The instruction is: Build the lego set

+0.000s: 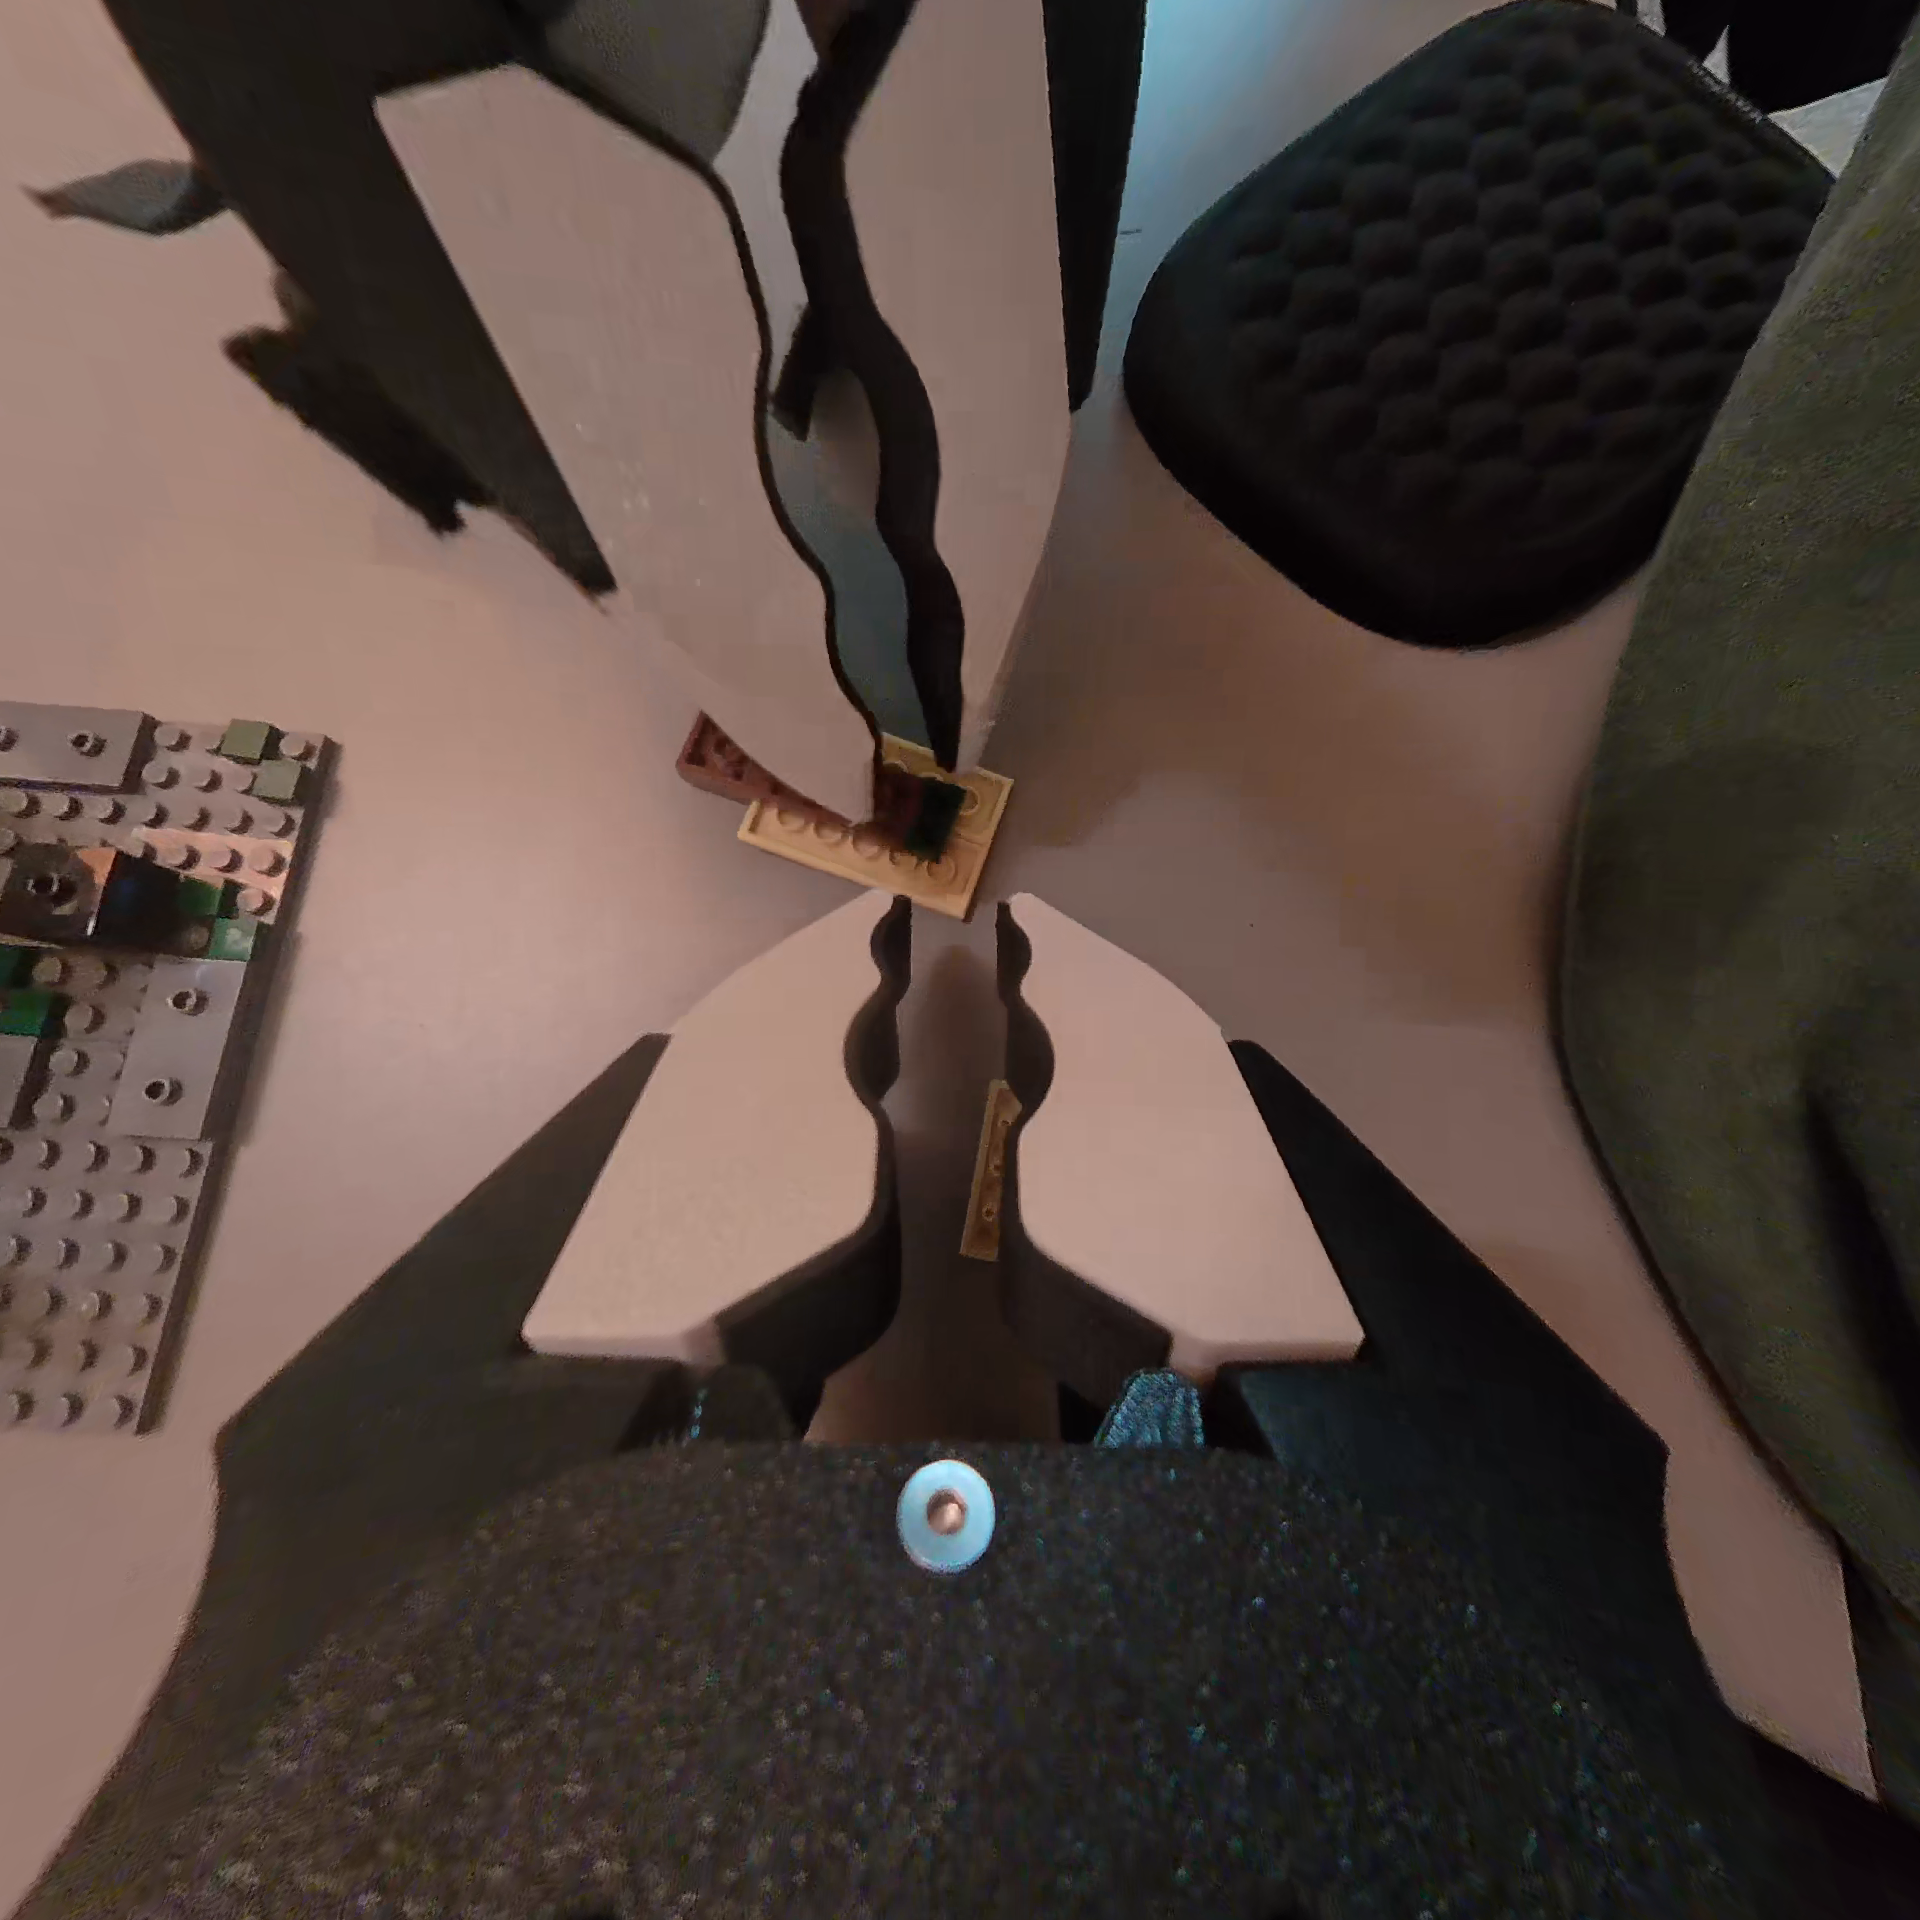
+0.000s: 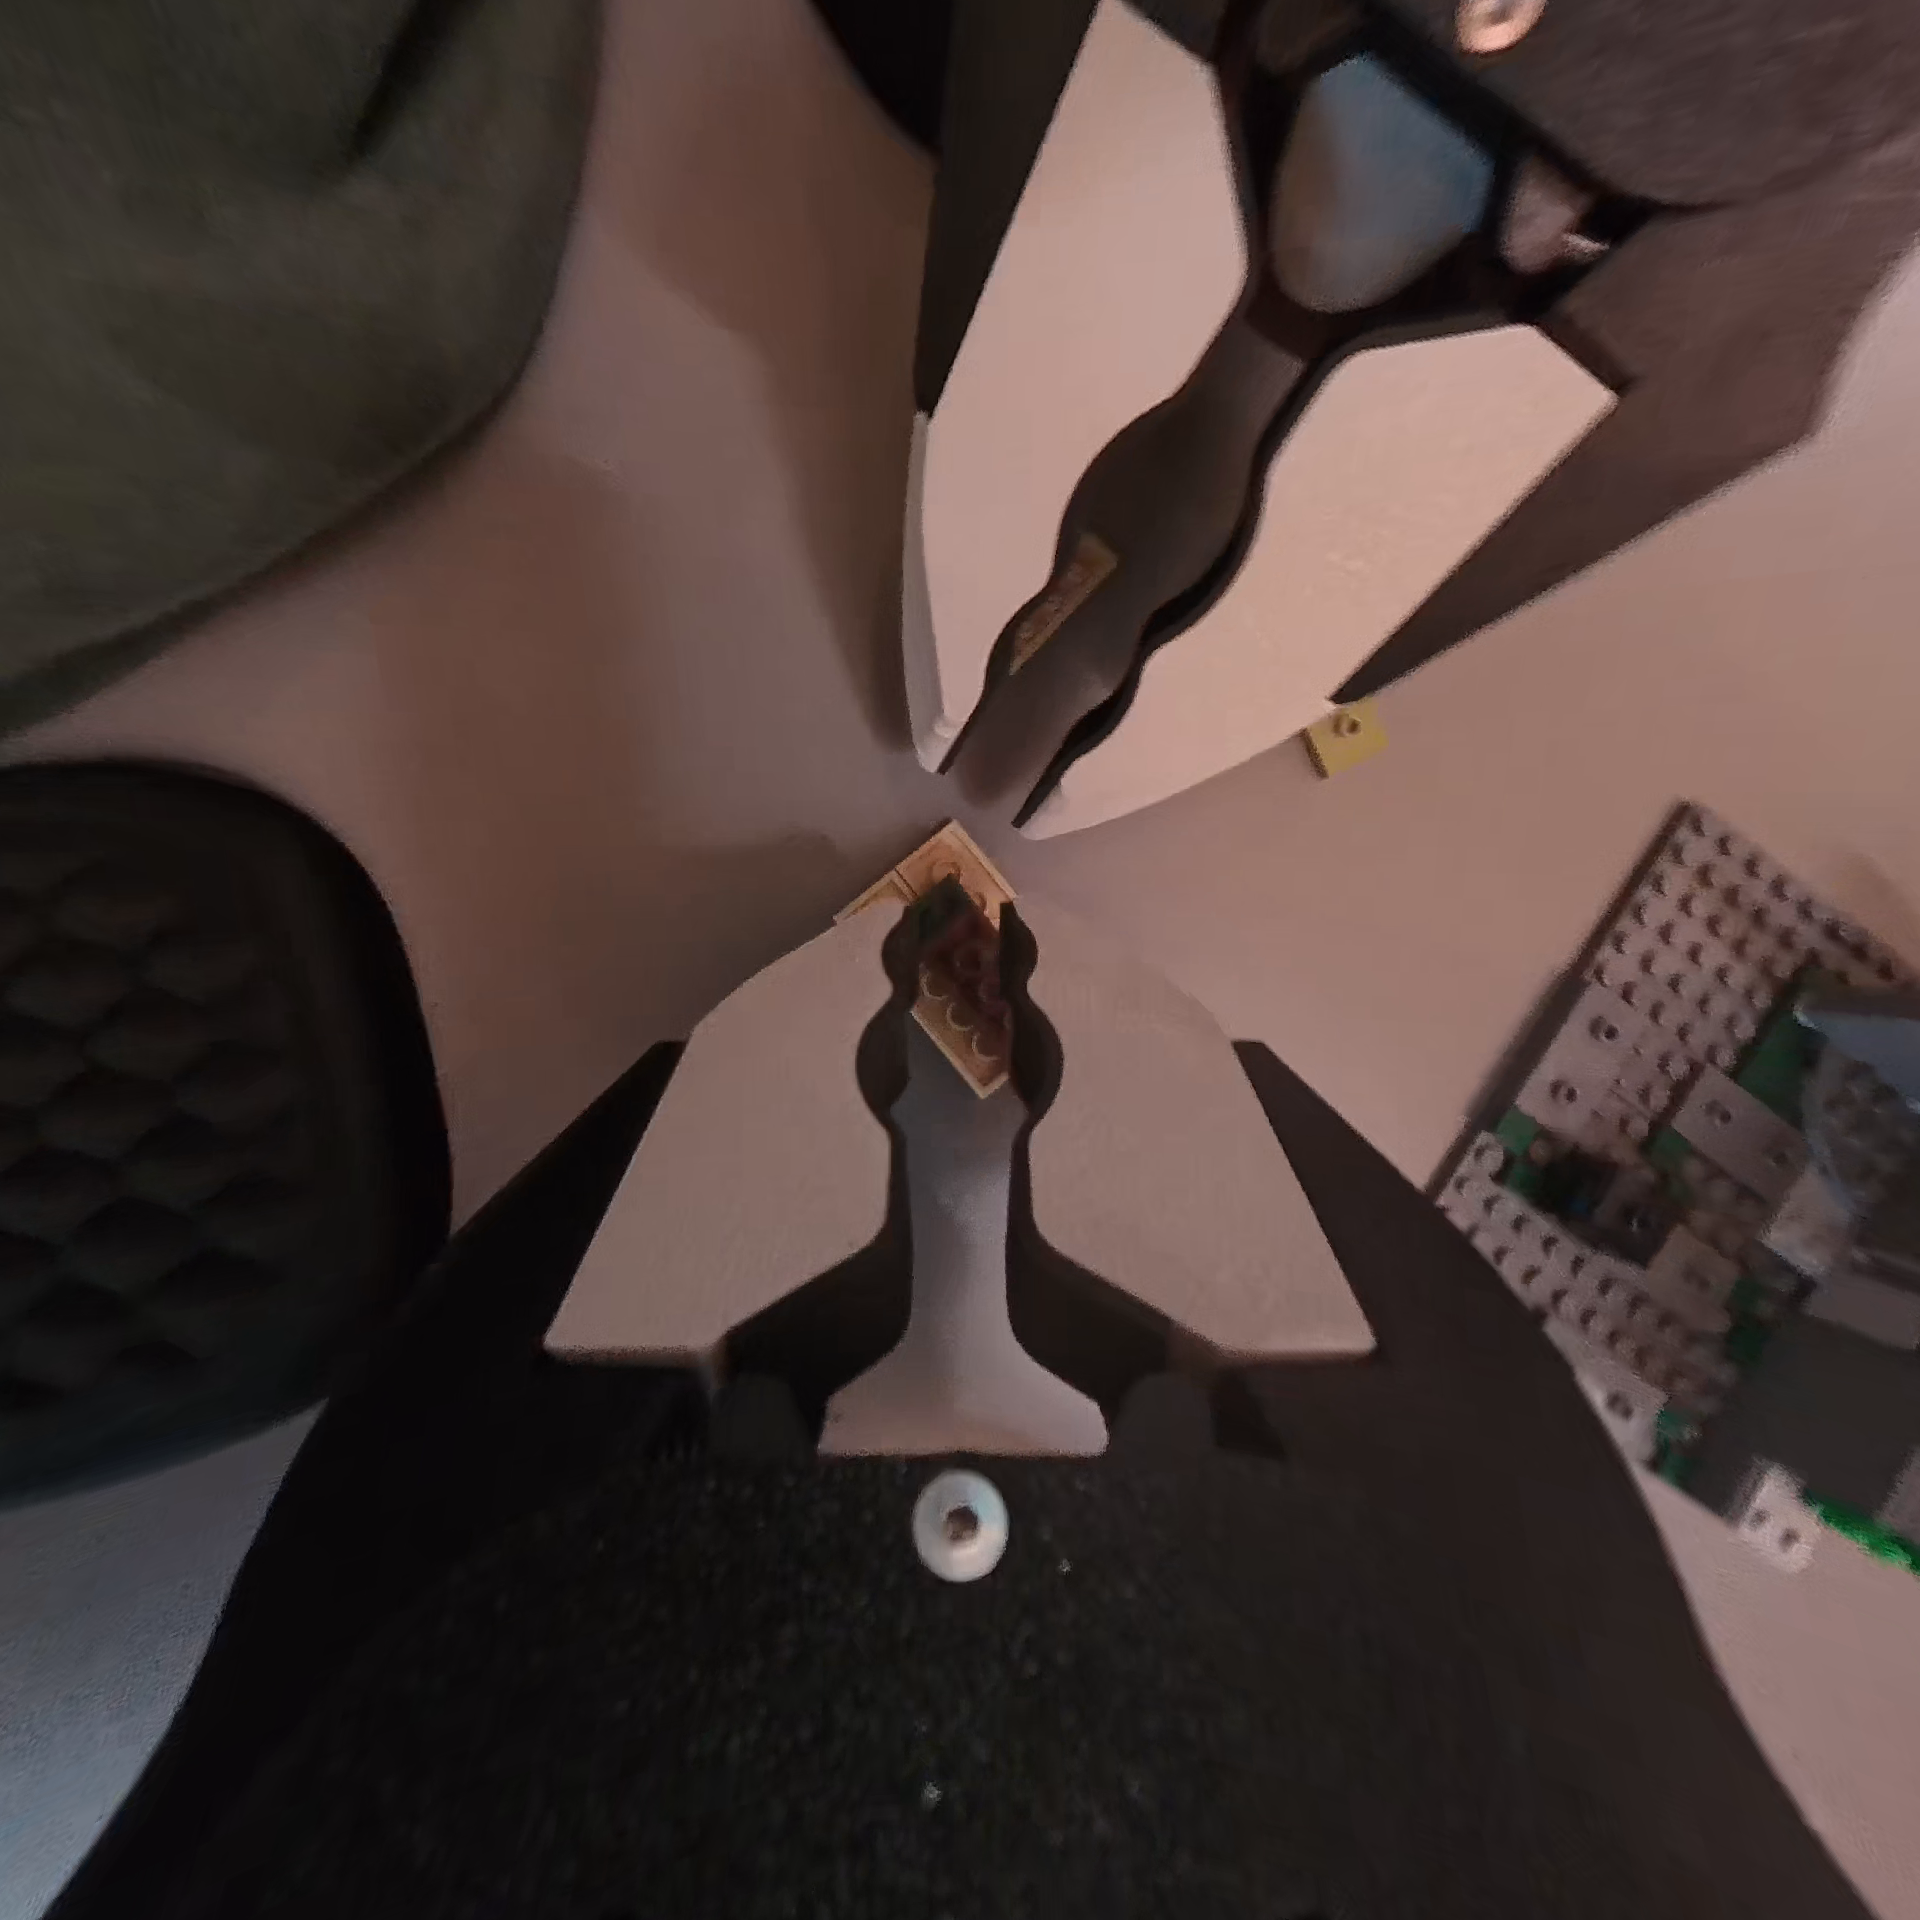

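A tan plate (image 1: 831, 836) lies on the pale table with a brown wedge plate (image 1: 727, 764) across it. My right gripper (image 2: 954, 930) comes down on it and is shut on a small brown and dark green piece (image 2: 961, 940) on top of the plate; it also shows in the left wrist view (image 1: 920, 790). My left gripper (image 1: 948, 914) hovers just in front of the plate's near edge, fingers narrowly apart. A thin tan strip plate (image 1: 992, 1174) shows between its fingers, close to the right one; I cannot tell whether it is held or lying on the table.
A grey studded baseplate (image 1: 104, 1039) with grey, green and black parts built on it lies to the left; in the right wrist view it (image 2: 1621, 1039) is at the right. A small tan tile (image 2: 1345, 738) lies loose. A black honeycomb pad (image 1: 1455, 332) and an olive sleeve (image 1: 1766, 831) flank the work spot. Left and right tips are no more than a few centimetres apart.
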`<state>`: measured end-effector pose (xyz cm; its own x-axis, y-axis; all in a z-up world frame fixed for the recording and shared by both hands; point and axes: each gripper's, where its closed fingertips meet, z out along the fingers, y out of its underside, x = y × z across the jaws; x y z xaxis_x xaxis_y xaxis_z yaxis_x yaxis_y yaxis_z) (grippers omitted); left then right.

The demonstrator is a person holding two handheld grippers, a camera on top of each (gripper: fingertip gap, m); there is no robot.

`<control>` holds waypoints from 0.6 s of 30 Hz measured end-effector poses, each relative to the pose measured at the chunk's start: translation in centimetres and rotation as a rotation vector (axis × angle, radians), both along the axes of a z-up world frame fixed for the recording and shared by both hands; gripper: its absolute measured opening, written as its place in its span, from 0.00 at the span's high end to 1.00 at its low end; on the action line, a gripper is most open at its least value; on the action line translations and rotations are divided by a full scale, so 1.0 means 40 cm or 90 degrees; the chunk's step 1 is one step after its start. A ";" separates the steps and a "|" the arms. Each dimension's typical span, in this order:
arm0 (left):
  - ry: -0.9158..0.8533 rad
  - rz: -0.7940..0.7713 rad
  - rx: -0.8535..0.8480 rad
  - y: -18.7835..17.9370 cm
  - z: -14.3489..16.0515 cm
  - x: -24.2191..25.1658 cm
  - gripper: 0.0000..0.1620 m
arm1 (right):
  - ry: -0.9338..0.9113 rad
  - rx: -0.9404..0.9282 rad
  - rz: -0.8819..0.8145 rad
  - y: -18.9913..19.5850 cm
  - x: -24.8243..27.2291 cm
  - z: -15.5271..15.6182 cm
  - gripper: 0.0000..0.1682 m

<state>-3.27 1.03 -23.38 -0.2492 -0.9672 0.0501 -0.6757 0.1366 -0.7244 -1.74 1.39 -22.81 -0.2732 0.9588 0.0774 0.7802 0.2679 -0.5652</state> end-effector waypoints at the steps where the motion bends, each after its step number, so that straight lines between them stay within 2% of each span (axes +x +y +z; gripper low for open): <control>1: -0.003 0.002 0.003 0.001 0.001 0.002 0.91 | 0.014 -0.001 -0.029 0.002 0.002 0.005 0.93; 5: -0.010 0.001 0.005 -0.004 0.001 0.012 0.92 | 0.074 -0.005 -0.133 -0.012 0.003 0.007 0.99; 8: 0.000 0.003 0.007 -0.002 -0.007 0.016 0.93 | 0.073 0.005 -0.198 -0.012 0.001 -0.010 1.00; 18: -0.005 0.009 0.016 -0.002 -0.004 0.011 0.93 | 0.013 0.001 -0.216 -0.008 -0.005 -0.036 1.00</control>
